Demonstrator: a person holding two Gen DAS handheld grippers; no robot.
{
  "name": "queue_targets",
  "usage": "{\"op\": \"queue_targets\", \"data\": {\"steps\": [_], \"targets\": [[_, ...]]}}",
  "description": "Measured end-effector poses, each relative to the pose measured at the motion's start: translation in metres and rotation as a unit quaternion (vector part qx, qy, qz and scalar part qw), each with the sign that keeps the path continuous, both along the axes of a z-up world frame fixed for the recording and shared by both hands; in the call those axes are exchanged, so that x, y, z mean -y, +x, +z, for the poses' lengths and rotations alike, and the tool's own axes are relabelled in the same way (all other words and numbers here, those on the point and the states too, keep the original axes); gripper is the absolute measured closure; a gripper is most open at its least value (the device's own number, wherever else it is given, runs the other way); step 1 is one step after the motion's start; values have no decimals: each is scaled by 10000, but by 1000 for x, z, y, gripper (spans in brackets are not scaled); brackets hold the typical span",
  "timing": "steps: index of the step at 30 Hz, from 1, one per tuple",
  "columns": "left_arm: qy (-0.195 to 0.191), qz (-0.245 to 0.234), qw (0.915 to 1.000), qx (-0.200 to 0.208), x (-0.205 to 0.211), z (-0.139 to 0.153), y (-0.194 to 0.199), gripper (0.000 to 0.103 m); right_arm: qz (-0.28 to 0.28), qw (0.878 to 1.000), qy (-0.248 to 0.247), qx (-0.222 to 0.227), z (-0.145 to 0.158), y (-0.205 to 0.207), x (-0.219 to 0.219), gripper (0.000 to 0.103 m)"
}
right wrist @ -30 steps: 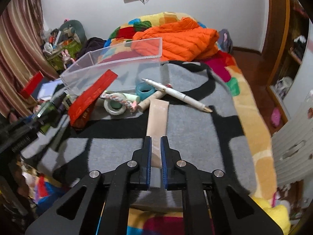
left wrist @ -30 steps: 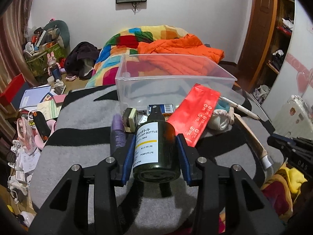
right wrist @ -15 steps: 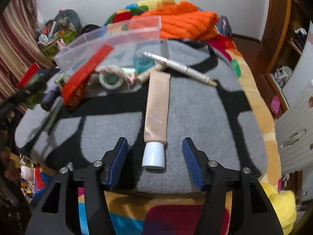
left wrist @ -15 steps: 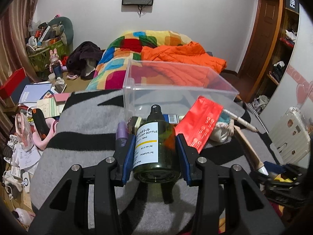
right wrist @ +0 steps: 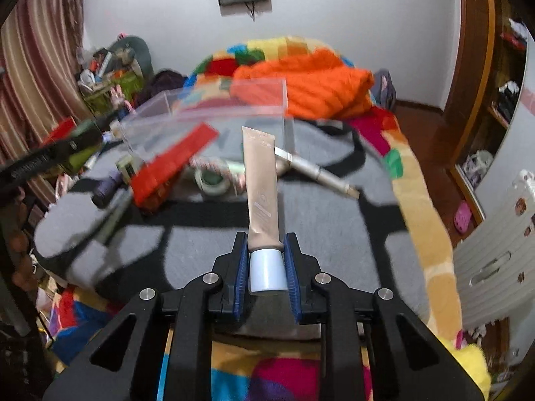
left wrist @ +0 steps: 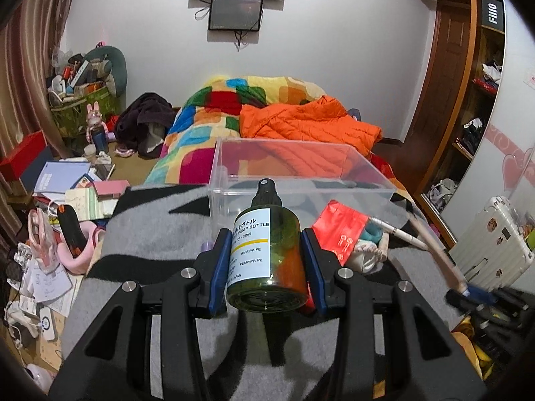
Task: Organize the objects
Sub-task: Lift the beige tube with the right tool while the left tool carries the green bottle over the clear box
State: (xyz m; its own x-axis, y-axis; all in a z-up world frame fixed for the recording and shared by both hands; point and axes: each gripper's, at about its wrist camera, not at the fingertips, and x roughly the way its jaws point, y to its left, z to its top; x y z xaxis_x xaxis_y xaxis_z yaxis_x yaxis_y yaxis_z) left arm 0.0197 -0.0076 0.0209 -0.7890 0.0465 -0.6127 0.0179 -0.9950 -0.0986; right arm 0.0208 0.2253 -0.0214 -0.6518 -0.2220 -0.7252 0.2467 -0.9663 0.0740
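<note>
My left gripper [left wrist: 266, 260] clamps the pump bottle [left wrist: 265, 255], my right gripper [right wrist: 265, 267] the tube [right wrist: 262, 183]; the clear bin [left wrist: 294, 173] looks empty, clutter unsorted.

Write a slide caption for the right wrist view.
Right gripper clamps a beige squeeze tube by its white cap, pointing toward the clear plastic bin.

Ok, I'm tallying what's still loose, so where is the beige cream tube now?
In the right wrist view, the beige cream tube is held by its white cap in the right claw, lifted above the grey blanket, pointing toward the clear bin.
</note>
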Motion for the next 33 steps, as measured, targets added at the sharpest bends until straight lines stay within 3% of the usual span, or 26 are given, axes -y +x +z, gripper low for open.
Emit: {"op": "queue_targets", "data": {"steps": [8,12,22,29,33], "targets": [[147,10,9999,-60,9,12,-18,62,158,9984,-298,-457,38,-34,9,84],[278,-19,9996,-14,12,13,-32,62,247,9980,-450,-359,39,-64,15,84],[75,-22,9999,143,14,17,-78,62,368,9958,-836,-16,36,-136,22,84],[-68,-189,9998,98,13,34,-106,62,520,9944,-921,-67,49,-166,29,84],[62,-306,9987,393,14,25,-130,62,659,9936,-917,81,44,-185,37,84]]}}
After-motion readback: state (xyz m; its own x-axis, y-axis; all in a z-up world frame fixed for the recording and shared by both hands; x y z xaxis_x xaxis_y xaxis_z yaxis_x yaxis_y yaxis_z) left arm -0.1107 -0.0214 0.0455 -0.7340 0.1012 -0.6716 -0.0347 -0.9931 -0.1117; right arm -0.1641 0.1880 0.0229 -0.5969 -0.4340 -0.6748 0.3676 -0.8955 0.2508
